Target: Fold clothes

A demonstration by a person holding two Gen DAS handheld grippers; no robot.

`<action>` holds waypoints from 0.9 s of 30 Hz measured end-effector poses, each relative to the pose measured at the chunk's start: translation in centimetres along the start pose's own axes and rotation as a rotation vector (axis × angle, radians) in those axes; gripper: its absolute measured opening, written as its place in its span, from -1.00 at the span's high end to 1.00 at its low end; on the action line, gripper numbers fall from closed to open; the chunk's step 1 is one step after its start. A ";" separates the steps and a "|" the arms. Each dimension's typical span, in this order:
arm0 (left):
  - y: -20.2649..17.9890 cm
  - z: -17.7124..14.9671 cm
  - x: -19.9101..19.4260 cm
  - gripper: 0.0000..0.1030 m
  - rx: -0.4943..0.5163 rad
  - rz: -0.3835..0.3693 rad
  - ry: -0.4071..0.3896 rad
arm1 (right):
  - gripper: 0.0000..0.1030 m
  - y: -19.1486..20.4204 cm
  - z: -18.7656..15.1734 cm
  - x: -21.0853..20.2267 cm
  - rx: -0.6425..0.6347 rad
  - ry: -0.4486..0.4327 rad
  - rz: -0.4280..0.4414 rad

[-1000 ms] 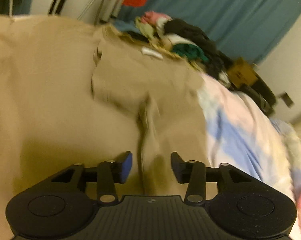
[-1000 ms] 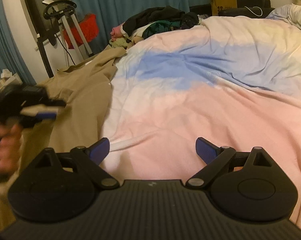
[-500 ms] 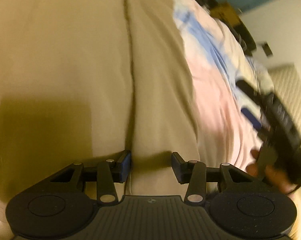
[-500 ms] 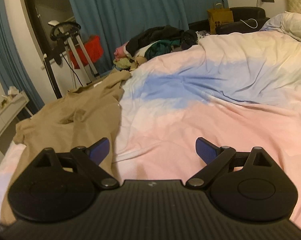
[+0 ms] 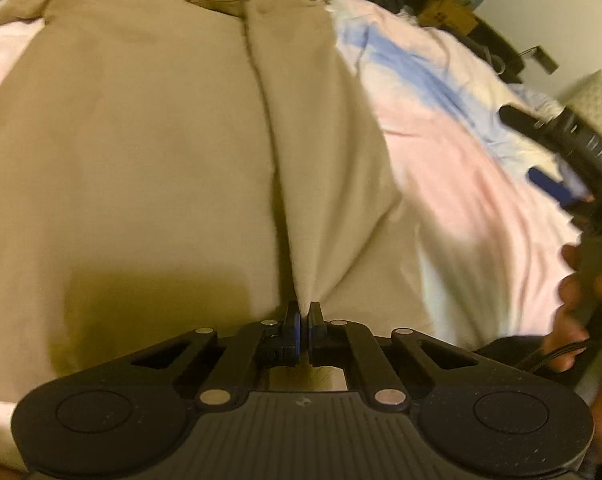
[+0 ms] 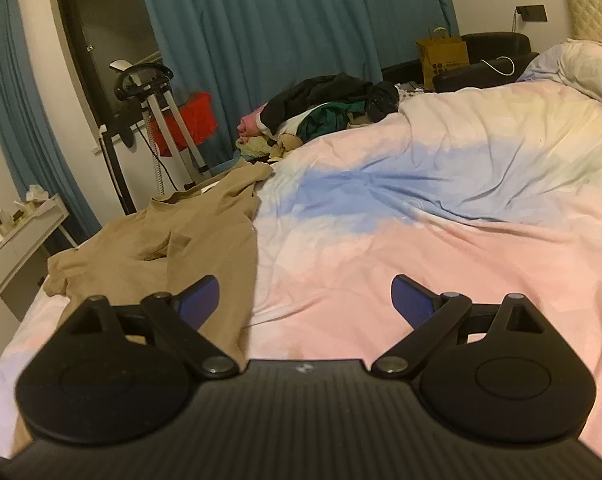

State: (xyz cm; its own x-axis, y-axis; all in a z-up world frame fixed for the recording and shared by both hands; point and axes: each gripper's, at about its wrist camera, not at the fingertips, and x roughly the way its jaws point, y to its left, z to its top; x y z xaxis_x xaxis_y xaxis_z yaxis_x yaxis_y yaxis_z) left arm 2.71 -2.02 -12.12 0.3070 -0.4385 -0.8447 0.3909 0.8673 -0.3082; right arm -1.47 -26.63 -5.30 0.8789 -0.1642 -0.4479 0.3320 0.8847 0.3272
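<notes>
A tan garment (image 5: 149,152) lies spread on the bed, with a lengthwise fold ridge down its middle. My left gripper (image 5: 303,320) is shut on the near hem of the tan garment, at the ridge. In the right wrist view the garment (image 6: 173,248) lies at the left of the bed. My right gripper (image 6: 305,300) is open and empty, above the pink part of the duvet, right of the garment's near edge. It also shows at the right edge of the left wrist view (image 5: 557,168), held in a hand.
The bed has a pink, blue and cream duvet (image 6: 441,208). A pile of clothes (image 6: 321,112) sits at its far edge. Beyond stand an exercise machine (image 6: 149,120), teal curtains, a paper bag (image 6: 441,60). A white shelf (image 6: 17,240) is at left.
My left gripper closed on the garment's hem; it was open half a second ago. The right gripper rose slightly and stayed open.
</notes>
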 end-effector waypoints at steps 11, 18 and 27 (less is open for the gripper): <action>-3.8 1.1 -4.5 -0.38 0.138 0.103 -0.242 | -0.83 0.5 0.1 -1.6 -0.014 -0.045 0.041; -4.4 2.3 -8.1 -0.99 0.121 0.221 -0.458 | -0.83 0.6 0.8 -3.3 -0.025 -0.107 0.063; -8.7 7.6 -11.8 -0.99 0.137 0.188 -0.609 | -0.83 0.3 1.3 -5.7 -0.043 -0.197 0.079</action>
State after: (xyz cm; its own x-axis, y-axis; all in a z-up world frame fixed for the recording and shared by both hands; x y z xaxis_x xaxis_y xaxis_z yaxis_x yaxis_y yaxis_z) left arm 2.30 -6.19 3.88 0.8019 -0.3720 -0.4674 0.3772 0.9221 -0.0867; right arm -5.92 -26.03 -1.56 0.9530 -0.1721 -0.2492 0.2481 0.9154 0.3170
